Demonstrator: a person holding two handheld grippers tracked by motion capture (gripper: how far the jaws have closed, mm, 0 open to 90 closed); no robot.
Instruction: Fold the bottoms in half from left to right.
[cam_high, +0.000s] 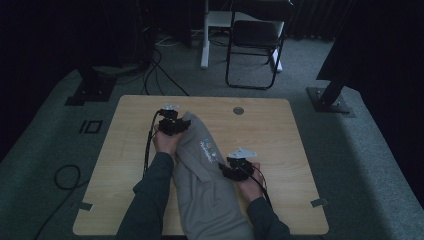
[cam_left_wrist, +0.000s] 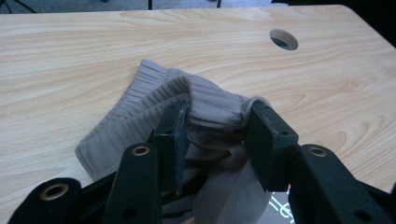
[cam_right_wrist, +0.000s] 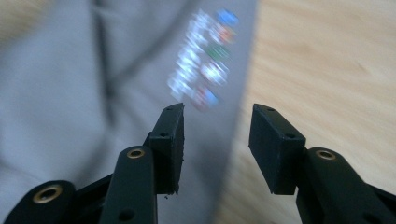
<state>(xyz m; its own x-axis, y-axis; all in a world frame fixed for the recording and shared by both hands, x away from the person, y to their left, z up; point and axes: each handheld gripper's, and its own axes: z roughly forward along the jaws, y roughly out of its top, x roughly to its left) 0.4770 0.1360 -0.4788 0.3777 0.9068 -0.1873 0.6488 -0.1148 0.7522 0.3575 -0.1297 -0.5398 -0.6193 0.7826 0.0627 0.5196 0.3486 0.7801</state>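
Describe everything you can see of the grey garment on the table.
The grey garment is soft fabric, apparently a sweatshirt, lying lengthwise on the wooden table and running off its near edge. It has a ribbed band at the far end and a small multicoloured print, blurred. A bunched fold of ribbing sits between the jaws of the left gripper. The right gripper hovers open over the garment's edge, by the print.

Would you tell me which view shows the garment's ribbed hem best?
The left gripper view: the ribbed hem fills its middle, ridges sharp, bunched between the jaws. The high view shows it small and dim; the right gripper view shows blurred grey cloth with a print.
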